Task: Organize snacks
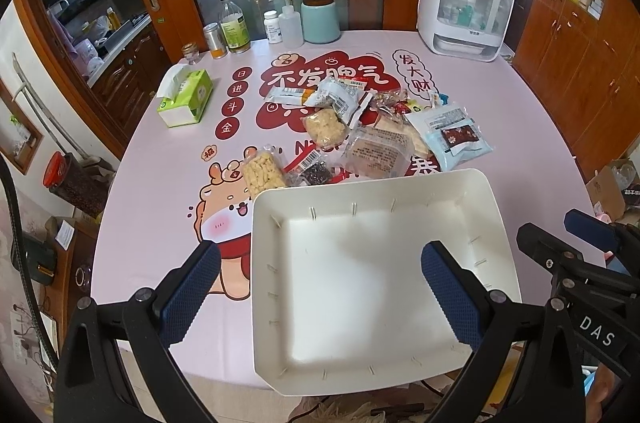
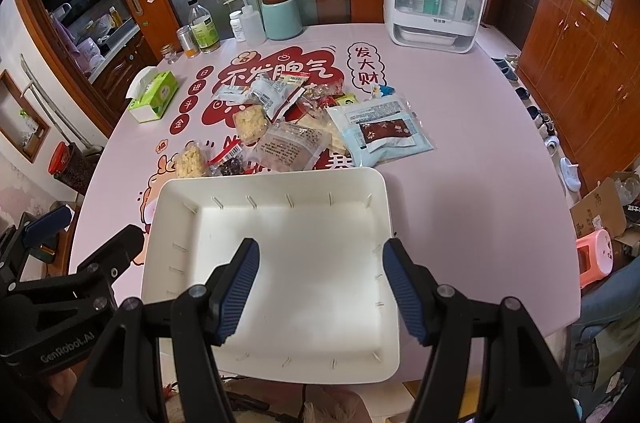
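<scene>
Snack packets [image 1: 360,131] are seen heaped mid-table behind an empty white tray [image 1: 304,375] at the near edge — left gripper [image 1: 320,287] and right gripper [image 2: 320,287] both held agape, grasping nothing.

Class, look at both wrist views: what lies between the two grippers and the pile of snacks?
The white tray, empty. Both views show it: the right gripper and left gripper hover open over its near part, and the snacks start just past its far rim.
</scene>
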Available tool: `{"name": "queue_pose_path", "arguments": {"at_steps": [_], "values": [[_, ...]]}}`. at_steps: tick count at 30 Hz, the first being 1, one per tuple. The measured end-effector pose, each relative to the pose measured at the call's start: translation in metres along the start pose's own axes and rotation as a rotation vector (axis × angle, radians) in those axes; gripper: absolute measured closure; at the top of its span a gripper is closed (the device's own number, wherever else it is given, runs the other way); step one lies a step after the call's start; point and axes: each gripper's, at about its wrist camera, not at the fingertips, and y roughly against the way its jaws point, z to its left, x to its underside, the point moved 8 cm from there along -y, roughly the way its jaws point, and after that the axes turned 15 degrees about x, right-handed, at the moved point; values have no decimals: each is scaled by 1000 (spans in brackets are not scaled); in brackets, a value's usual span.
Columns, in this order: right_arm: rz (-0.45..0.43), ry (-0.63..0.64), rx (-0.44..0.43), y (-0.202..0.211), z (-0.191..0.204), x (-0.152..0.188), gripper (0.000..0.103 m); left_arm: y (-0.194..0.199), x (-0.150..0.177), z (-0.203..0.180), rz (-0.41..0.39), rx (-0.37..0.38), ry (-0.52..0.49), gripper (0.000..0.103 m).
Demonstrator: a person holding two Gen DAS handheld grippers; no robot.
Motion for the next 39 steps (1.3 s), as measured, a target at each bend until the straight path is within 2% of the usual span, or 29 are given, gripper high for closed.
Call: {"name": "queue_pose_path", "arguments": {"at_steps": [6, 10, 15, 21, 27, 39], "values": [[-2, -1, -2, 2, -1, -4, 38, -1, 0, 0, -1, -2, -1, 3], [-9, -5, -5, -3, 1, 6, 38, -5, 12, 0, -4, -4, -9, 3], [-9, -3, -14, -2, 1, 9, 38, -4, 12, 0, -1, -6, -9, 3], [-15, 8, -29, 2, -1, -1, 38, 2, 12, 1, -7, -16, -4, 3], [-33, 30, -46, 8, -3, -5, 38, 7, 5, -4, -19, -39, 11, 3], [-41, 70, -82, 7, -15, 0, 38, 14, 13, -15, -38, -67, 65, 3]]}}
